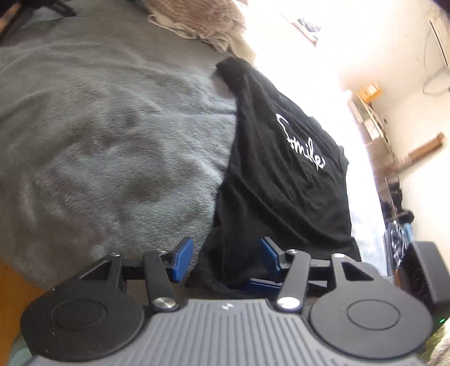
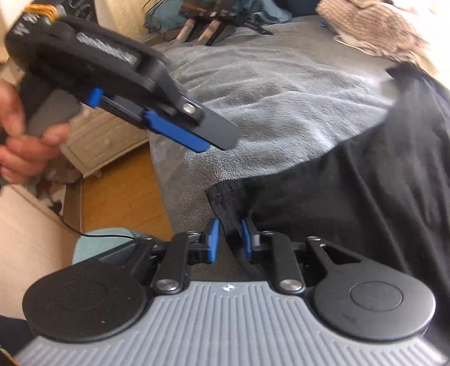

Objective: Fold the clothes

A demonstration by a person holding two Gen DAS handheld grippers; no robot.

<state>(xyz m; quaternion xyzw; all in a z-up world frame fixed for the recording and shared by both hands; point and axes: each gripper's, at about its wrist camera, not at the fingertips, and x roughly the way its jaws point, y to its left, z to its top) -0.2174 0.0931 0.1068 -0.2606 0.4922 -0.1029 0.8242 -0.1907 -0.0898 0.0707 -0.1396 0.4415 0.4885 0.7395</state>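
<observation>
A black T-shirt (image 1: 281,174) with white script lettering lies on a grey fleece blanket (image 1: 112,126) spread over a bed. My left gripper (image 1: 226,256) stands open at the shirt's near corner. Loose black cloth lies between its blue pads (image 1: 182,259), which do not press on it. In the right wrist view the shirt (image 2: 351,197) fills the right side. My right gripper (image 2: 230,239) is open a little, with the stitched hem hanging in the narrow gap. The left gripper (image 2: 213,140) shows there at upper left, held by a hand (image 2: 17,140) above the blanket (image 2: 267,93).
A beige knitted cloth (image 1: 197,17) lies crumpled at the far end of the bed, seen also in the right wrist view (image 2: 371,28). Left of the bed are a wooden floor (image 2: 121,191) and a white drawer unit (image 2: 104,140). Shelves (image 1: 374,124) stand by the bright wall.
</observation>
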